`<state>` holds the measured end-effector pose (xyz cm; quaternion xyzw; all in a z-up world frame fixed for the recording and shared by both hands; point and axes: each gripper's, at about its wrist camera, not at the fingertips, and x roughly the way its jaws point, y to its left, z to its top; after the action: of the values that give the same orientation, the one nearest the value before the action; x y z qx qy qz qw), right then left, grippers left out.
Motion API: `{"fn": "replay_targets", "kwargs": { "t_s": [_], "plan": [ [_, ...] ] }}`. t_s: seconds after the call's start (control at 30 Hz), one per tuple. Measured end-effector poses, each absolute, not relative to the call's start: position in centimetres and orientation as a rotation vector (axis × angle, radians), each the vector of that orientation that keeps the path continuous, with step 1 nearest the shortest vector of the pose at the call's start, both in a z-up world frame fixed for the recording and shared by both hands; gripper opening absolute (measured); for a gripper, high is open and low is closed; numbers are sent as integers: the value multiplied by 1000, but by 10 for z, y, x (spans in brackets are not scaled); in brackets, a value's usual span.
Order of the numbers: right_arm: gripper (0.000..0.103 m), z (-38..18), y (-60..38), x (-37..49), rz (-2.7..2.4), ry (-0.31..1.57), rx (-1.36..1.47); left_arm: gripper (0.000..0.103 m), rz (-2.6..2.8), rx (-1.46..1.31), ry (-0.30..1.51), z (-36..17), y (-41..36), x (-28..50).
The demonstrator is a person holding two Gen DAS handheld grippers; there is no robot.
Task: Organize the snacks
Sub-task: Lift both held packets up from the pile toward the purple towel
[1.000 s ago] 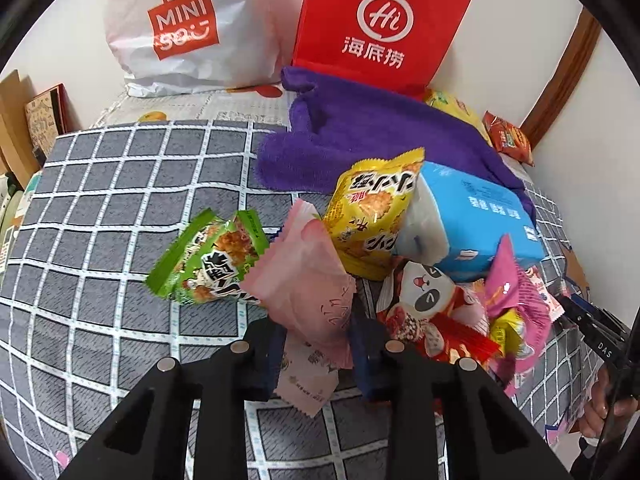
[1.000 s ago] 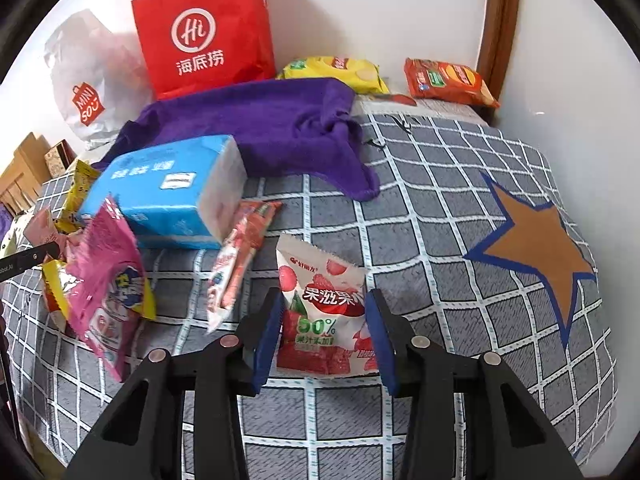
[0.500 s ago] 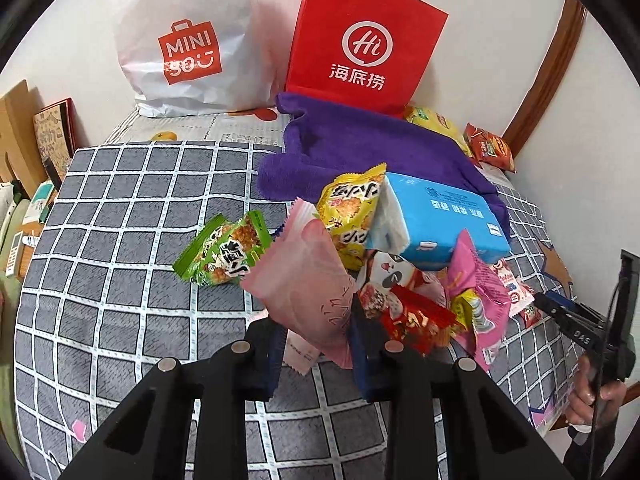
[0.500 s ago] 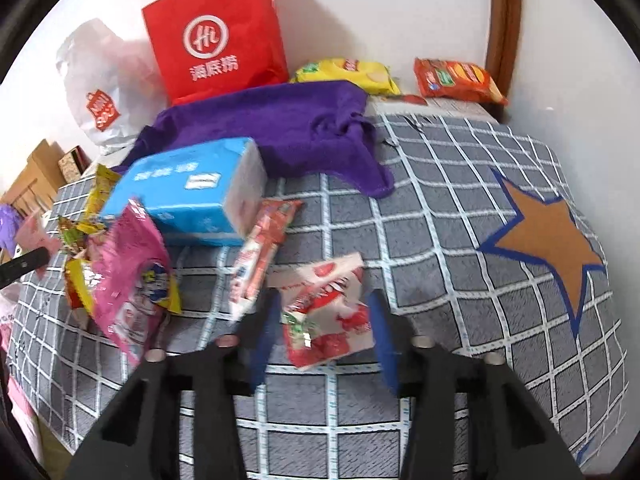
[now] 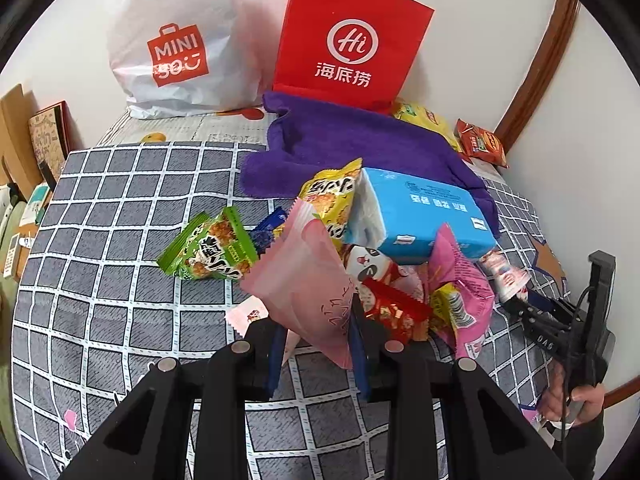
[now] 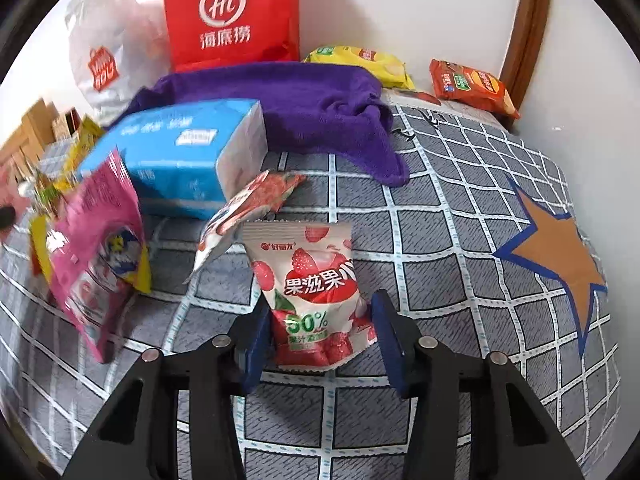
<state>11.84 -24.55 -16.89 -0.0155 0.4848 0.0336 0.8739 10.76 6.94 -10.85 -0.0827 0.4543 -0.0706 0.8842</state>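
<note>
Pink packet (image 5: 308,280) hides left tool (image 5: 318,354) grip.

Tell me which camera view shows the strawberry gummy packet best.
The right wrist view. The strawberry gummy packet faces that camera head-on between the right gripper fingers, its print readable. In the left wrist view the packet cannot be picked out with confidence; only the right gripper shows at the far right edge.

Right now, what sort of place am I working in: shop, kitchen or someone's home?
Probably a home, likely a bedroom: the snacks lie on a checked fabric cover, with a MINISO shopping bag and a red Haidilao bag against a plain wall.
</note>
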Motion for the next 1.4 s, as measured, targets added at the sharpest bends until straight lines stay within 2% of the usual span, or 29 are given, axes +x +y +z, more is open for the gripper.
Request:
{"fn": "replay_targets", "kwargs": {
  "t_s": [0.17, 0.23, 0.3, 0.33, 0.47, 0.57, 0.63, 0.7, 0.87, 0.97, 1.13, 1.2, 1.4],
  "plan": [
    [34, -147, -258, 115, 60, 992, 16, 27, -164, -162, 937, -100, 60, 110],
    [33, -138, -262, 114, 56, 983, 27, 27, -173, -158, 933, -96, 55, 112],
    [19, -129, -265, 114, 58, 969, 46, 27, -184, -149, 924, -91, 50, 115],
    [17, -126, -265, 115, 61, 969, 53, 27, -188, -146, 919, -88, 47, 116],
    [17, -111, -262, 117, 77, 943, 57, 27, -209, -130, 899, -77, 38, 119],
    [22, -113, -261, 120, 72, 948, 34, 27, -217, -125, 891, -73, 35, 120],
    [31, -120, -264, 123, 79, 962, 40, 27, -218, -124, 890, -73, 35, 120],
    [46, -130, -266, 125, 85, 986, 45, 27, -216, -127, 896, -74, 35, 119],
    [50, -151, -261, 123, 125, 1052, 72, 27, -209, -129, 915, -81, 35, 121],
    [61, -158, -254, 120, 169, 1065, 103, 27, -211, -124, 924, -84, 33, 121],
    [61, -171, -236, 120, 190, 1091, 91, 27, -214, -115, 924, -84, 30, 122],
    [51, -175, -231, 121, 161, 1090, 53, 27, -214, -114, 924, -84, 30, 121],
    [49, -148, -234, 120, 160, 1033, 42, 27, -224, -114, 917, -81, 27, 124]
  ]
}}
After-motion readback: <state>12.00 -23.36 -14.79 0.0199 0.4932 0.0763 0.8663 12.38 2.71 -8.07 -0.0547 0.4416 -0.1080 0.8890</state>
